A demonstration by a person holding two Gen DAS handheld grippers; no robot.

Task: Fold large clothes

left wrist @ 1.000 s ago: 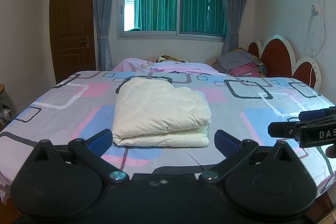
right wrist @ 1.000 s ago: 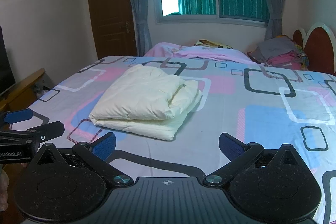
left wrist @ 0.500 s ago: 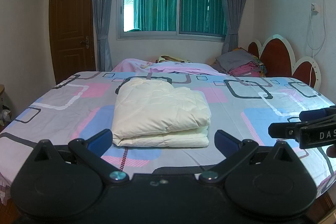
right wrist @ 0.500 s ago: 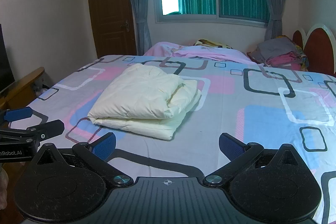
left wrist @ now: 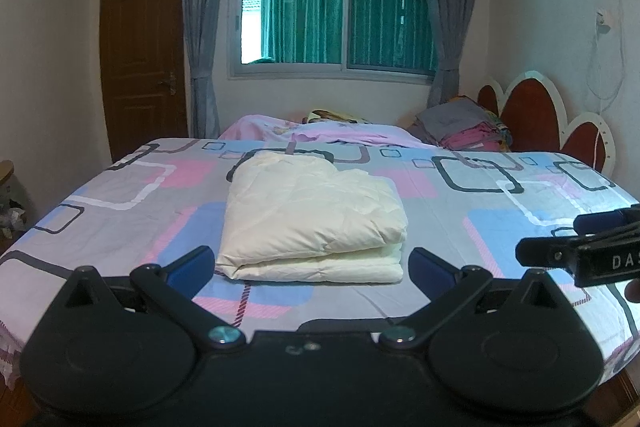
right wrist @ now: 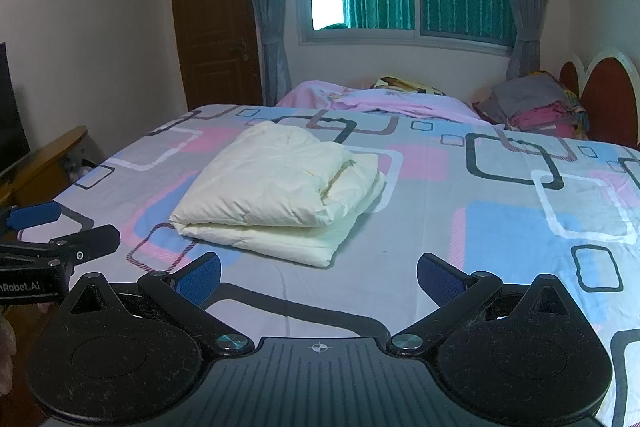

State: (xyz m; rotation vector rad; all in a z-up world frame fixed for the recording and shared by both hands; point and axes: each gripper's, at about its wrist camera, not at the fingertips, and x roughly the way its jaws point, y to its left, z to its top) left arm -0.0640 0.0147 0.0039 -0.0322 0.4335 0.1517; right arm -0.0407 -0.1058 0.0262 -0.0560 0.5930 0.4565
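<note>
A cream padded garment [left wrist: 312,219] lies folded into a thick rectangle on the bed with the patterned sheet [left wrist: 120,219]; it also shows in the right wrist view [right wrist: 276,195]. My left gripper [left wrist: 310,269] is open and empty, held just short of the bundle's near edge. My right gripper [right wrist: 318,277] is open and empty, near the bundle's near right corner. Each gripper shows at the edge of the other's view: the right one [left wrist: 580,243], the left one [right wrist: 56,231].
A pink blanket [left wrist: 320,133] lies at the far end of the bed. A stack of folded clothes [left wrist: 464,127] sits by the red headboard [left wrist: 560,131]. A wooden cabinet [right wrist: 36,163] stands left of the bed.
</note>
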